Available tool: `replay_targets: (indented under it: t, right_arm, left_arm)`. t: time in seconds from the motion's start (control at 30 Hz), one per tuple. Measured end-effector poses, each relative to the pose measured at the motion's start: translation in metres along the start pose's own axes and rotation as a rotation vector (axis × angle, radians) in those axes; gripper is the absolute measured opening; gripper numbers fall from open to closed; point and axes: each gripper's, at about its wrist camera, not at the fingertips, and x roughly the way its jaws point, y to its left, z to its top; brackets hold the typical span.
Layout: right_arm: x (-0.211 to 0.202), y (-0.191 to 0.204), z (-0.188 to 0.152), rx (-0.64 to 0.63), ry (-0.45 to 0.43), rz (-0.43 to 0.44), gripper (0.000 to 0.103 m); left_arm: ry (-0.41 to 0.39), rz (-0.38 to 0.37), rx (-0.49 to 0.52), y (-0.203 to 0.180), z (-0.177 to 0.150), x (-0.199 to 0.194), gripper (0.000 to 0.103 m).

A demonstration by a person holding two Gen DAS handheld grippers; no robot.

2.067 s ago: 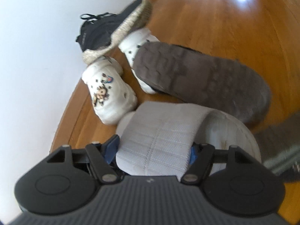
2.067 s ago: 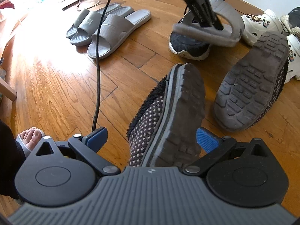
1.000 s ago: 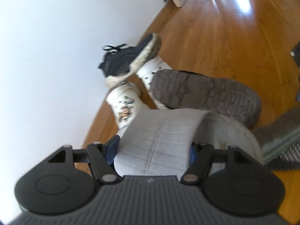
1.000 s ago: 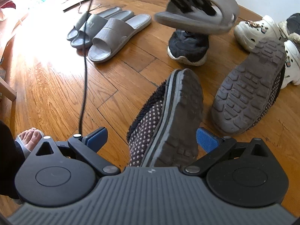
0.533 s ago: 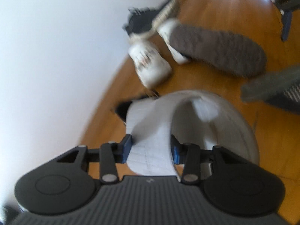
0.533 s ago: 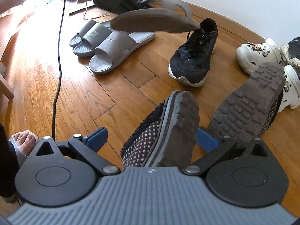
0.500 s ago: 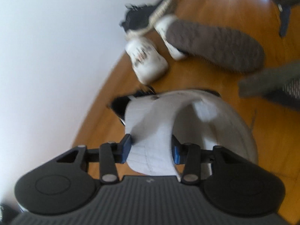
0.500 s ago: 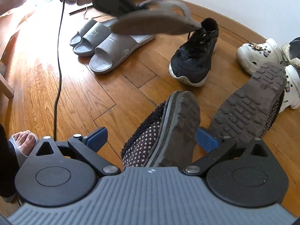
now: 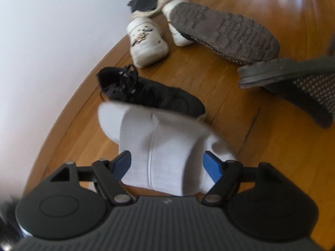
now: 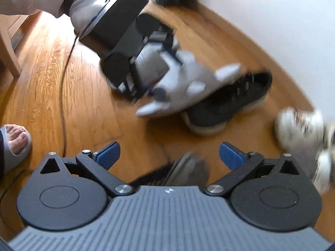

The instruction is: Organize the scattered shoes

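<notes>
The left hand-held gripper pinches a grey slide over the black sneaker; the right hand-held gripper gapes; shoes lie scattered, sorting unfinished.

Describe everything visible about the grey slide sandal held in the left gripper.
The grey slide sandal looks like moulded foam or rubber, light grey, with a broad ribbed strap arching over a flat footbed. The left gripper has its blue pads on either side of the strap. From the right wrist view the sandal is blurred and tilted, overlapping the black sneaker; whether they touch is unclear.
</notes>
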Motion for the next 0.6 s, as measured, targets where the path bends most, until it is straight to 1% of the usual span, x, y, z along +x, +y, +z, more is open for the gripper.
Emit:
replay_targets:
  t: [0.1,0.17,0.2,0.27,0.33,0.37,0.43,0.47,0.53,0.6]
  right_arm:
    - [0.006,-0.008,0.026,-0.099,-0.029,0.019,0.102]
    - [0.017,-0.016,0.041,-0.157,-0.03,0.043,0.102]
    - [0.023,-0.02,0.048,-0.186,-0.03,0.055,0.102]
    - [0.035,-0.031,0.06,-0.211,-0.023,0.072,0.102]
    - [0.05,-0.04,0.076,-0.22,-0.011,0.1,0.102]
    - [0.059,-0.041,0.086,-0.227,0.002,0.123,0.102]
    - [0.078,-0.045,0.106,-0.242,0.028,0.17,0.102]
    - [0.092,-0.04,0.117,-0.276,0.046,0.178,0.102]
    - [0.119,-0.029,0.132,-0.344,0.087,0.187,0.102]
    - [0.142,-0.017,0.137,-0.407,0.137,0.19,0.102]
  left_arm:
    - [-0.025,0.0,-0.118,0.007,-0.015,-0.028,0.074]
    - [-0.034,0.001,-0.171,0.01,-0.02,-0.037,0.075]
    - [-0.039,0.008,-0.238,0.014,-0.027,-0.048,0.076]
    - [-0.037,0.019,-0.332,0.018,-0.039,-0.064,0.076]
    - [-0.039,0.03,-0.383,0.018,-0.045,-0.073,0.076]
    - [-0.039,0.036,-0.413,0.018,-0.049,-0.078,0.076]
    - [-0.05,0.047,-0.531,0.021,-0.06,-0.09,0.076]
    - [-0.054,0.051,-0.595,0.022,-0.066,-0.094,0.076]
    - [-0.052,0.048,-0.68,0.024,-0.076,-0.094,0.076]
    - [-0.038,0.046,-0.689,0.023,-0.079,-0.09,0.076]
